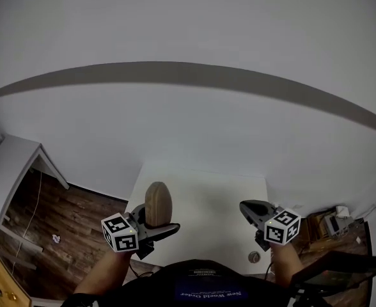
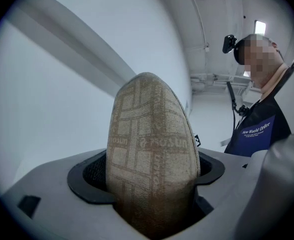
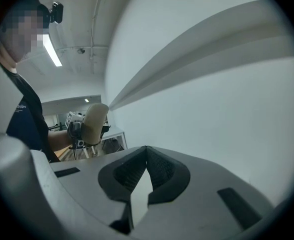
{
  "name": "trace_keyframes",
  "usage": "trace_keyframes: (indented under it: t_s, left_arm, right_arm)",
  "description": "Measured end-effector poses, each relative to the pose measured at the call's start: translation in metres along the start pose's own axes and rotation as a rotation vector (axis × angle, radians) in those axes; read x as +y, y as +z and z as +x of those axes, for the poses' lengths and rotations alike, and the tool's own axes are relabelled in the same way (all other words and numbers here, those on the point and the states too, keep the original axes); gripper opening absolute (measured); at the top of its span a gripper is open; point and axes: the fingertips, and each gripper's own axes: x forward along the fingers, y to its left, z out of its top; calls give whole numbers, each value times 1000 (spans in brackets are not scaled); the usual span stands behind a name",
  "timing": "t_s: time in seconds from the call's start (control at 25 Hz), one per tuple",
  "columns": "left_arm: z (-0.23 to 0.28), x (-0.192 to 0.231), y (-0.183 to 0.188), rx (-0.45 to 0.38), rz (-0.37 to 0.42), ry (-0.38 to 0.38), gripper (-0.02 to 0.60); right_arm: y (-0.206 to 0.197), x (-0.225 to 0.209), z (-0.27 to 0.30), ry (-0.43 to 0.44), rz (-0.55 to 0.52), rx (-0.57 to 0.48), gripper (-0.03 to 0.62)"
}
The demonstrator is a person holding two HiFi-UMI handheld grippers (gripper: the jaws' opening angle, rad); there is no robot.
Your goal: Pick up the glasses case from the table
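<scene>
1. Head view: the glasses case point(image 1: 158, 203) was seen upright in the left gripper point(image 1: 156, 225), over the near left part of the white table point(image 1: 220, 190) and apparently clear of its top; the right gripper point(image 1: 254, 211) was held over the table's near right edge, carrying nothing; a small round thing point(image 1: 254, 257) lay on the near edge, too small to be named.
2. Left gripper view: the woven, check-patterned case point(image 2: 152, 154) was clamped between the two jaws, whose dark pads were pressed against its sides; its rounded end was pointed up and away from the camera; the grip was set low on the case.
3. Right gripper view: the jaws were closed tip to tip on nothing point(image 3: 146, 156); the case point(image 3: 93, 121) was seen well apart, up in the other gripper.
4. Judgement: the pick-up was taken as essentially done, the lift being the step in hand; the next move was thought to call only for a steady, clenched hold, so that the tall case would not be tipped or let slip.
</scene>
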Motion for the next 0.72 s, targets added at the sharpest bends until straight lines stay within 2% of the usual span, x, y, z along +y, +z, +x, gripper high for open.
trace_keyframes:
  t_s: [0.12,0.36,0.6,0.72]
  left_arm:
    - [29,-34,-11,6,-28,-23,453]
    - [45,-73,-11,57,12,-46,453]
    - [7,-66,16,36,71,-102,453]
    - [-26,-55,25,33,87,-113,453]
  right_arm:
    - [-10,-5,-31,23,15,-15,0]
    - [-13,3,-55,43,33,-43,1]
    - [5,39,-35,-2,20,-77,0]
    - [10,64,-18,-13,79,-107,0]
